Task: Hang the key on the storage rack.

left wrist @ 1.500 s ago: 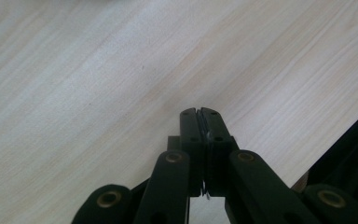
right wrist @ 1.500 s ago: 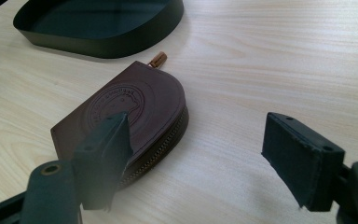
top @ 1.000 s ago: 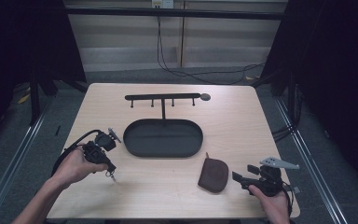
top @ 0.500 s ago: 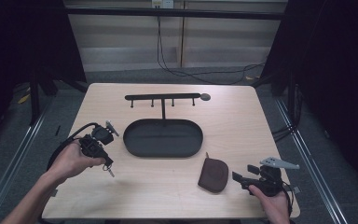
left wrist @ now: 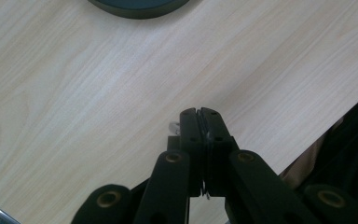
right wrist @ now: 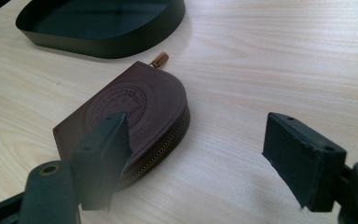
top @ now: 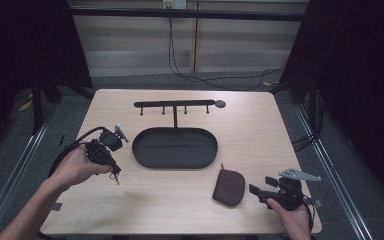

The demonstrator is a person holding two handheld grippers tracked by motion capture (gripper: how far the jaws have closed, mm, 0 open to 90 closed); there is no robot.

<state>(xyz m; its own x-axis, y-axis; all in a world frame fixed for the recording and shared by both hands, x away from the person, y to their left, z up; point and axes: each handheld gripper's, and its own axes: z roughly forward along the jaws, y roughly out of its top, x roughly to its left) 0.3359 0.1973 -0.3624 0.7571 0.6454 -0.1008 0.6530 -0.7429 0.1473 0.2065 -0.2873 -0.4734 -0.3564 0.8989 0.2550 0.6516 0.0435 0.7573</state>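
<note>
A brown zip pouch is lying flat on the tabletop, just in front of the black oval tray. The right hand-held gripper is sitting beside it, jaws wide. The left hand-held gripper is pinching something small and metallic.

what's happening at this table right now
A person holds a gripper in each hand over a wooden table. The left gripper is shut, with something small and metallic pinched in it. The right gripper is open beside a brown zip pouch, near a dark oval tray with a hook rack.
</note>
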